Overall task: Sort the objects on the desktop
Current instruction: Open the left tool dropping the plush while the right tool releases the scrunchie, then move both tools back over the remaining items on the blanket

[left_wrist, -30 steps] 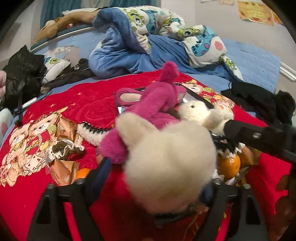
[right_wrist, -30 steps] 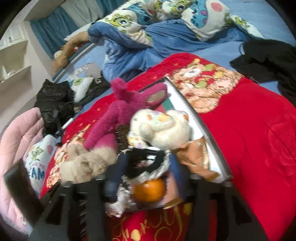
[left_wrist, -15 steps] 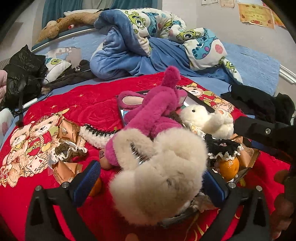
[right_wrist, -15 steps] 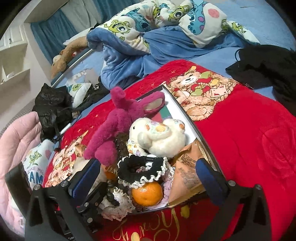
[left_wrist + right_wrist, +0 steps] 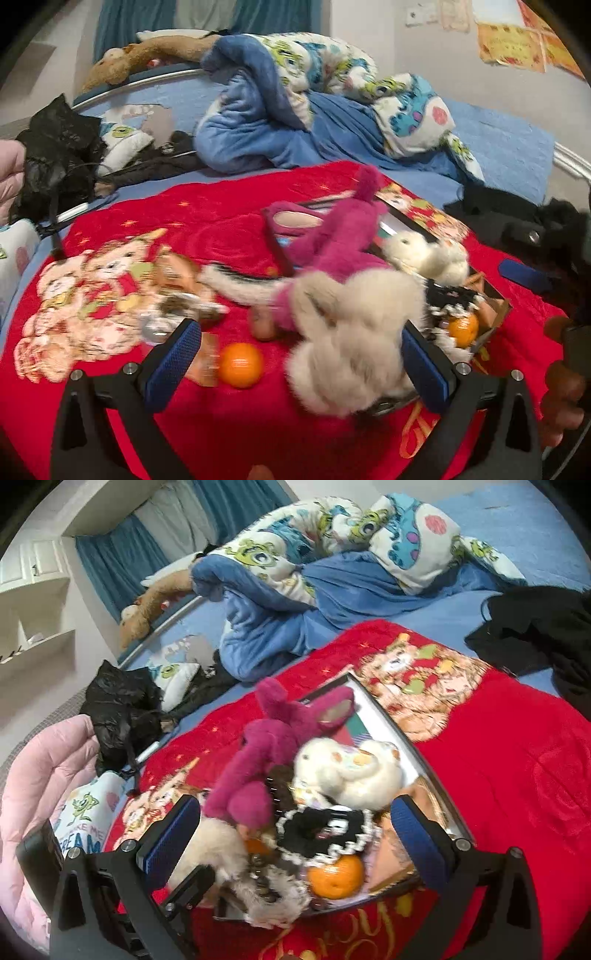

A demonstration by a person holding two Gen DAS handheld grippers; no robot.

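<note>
Left wrist view: fluffy beige plush point(image 5: 354, 339) beside smooth round orange point(image 5: 241, 364).

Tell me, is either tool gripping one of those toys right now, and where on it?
Nothing is held. The left tool stands open around the beige fluffy toy, and the right tool is open over the tray.

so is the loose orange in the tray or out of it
Out. The loose orange lies on the red blanket, left of the tray; a second orange sits inside the tray.
</note>
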